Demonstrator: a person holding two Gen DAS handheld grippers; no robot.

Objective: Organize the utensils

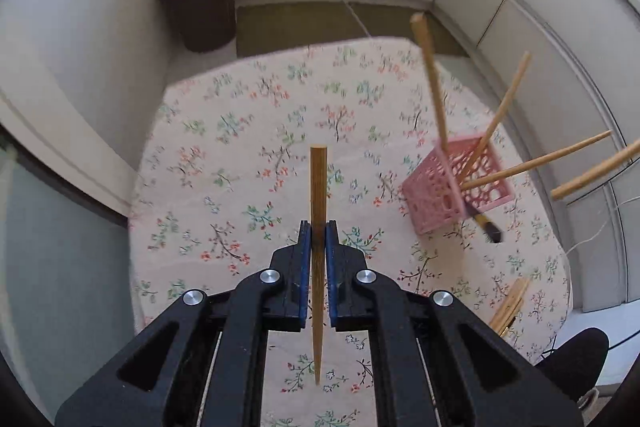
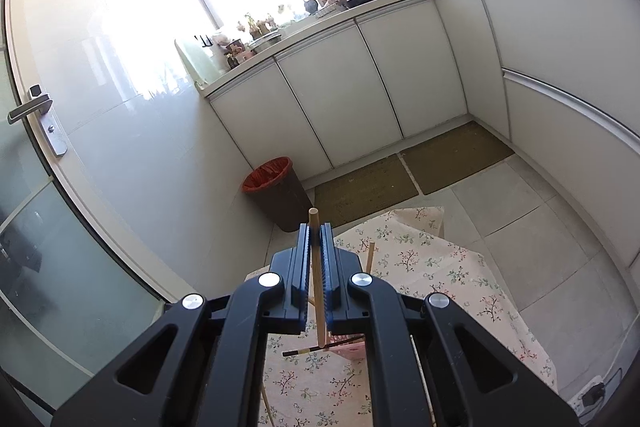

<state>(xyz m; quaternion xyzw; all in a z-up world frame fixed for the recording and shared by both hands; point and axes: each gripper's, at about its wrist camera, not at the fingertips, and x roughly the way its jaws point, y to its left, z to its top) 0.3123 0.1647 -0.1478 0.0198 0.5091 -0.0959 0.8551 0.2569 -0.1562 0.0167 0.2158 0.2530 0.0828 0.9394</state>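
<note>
Pink basket [image 1: 440,195]: latticed, tilted on the floral desk [image 1: 240,155], holding several wooden chopsticks [image 1: 496,123] that lean outward; one is cut off at the frame edge. In the right wrist view only a corner of it shows, behind the gripper body.

Dark-tipped chopstick [image 1: 486,225]: lies at the basket's foot, partly hidden.

Loose chopstick bundle [image 1: 510,305]: near the desk edge, seen in the left view only.

Left gripper [image 1: 319,233]: clamped on one upright chopstick [image 1: 319,187].

Right gripper [image 2: 317,237]: clamped on another chopstick [image 2: 316,267], lower end blocked.

Waste bin [image 2: 276,191]: on the floor, beyond the desk.
</note>
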